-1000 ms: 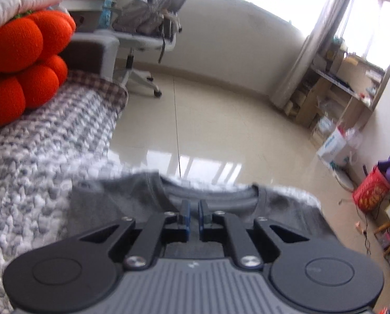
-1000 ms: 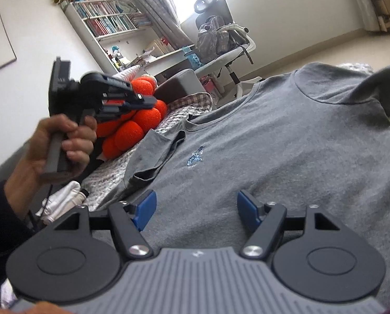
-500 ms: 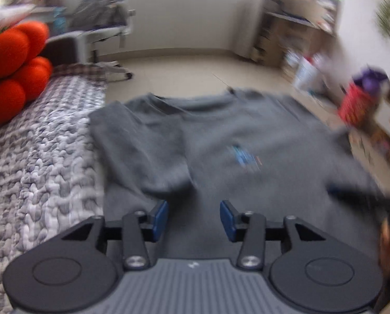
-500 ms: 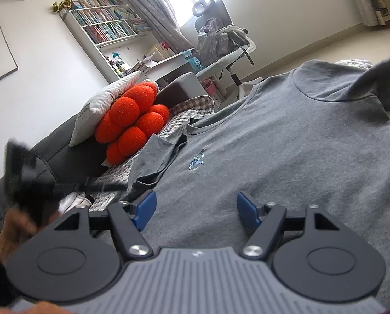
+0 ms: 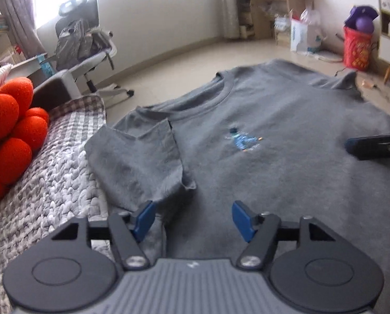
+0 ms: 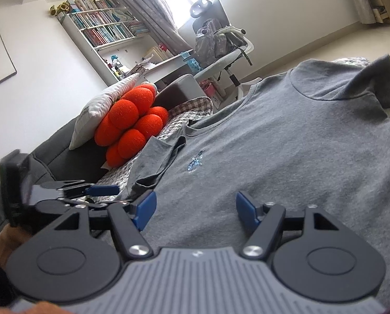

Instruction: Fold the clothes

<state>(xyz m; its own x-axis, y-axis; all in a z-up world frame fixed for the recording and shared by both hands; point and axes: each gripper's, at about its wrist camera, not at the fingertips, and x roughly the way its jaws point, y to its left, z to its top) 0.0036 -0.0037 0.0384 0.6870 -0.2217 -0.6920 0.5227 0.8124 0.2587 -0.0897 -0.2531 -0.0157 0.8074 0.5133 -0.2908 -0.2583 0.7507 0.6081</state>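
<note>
A grey T-shirt with a small blue chest print lies face up on a knitted blanket. Its left sleeve is folded in over the body. My left gripper hovers low over the shirt's lower left, just below that sleeve. Its jaws are opening and nothing is between the blue pads. My right gripper stands open over the shirt lower middle, holding nothing. The right wrist view shows the left gripper at the left beside the folded sleeve. One right finger pokes in at the left wrist view's right edge.
An orange ball cushion and a white pillow lie at the blanket's left end. Beyond the shirt's collar is bare floor with an office chair. A red basket and shelves stand at the far right. A hand holds the left gripper.
The left gripper came down from mid-air, rolled level and went from shut to open beside the folded sleeve. The right gripper stayed put and open.
</note>
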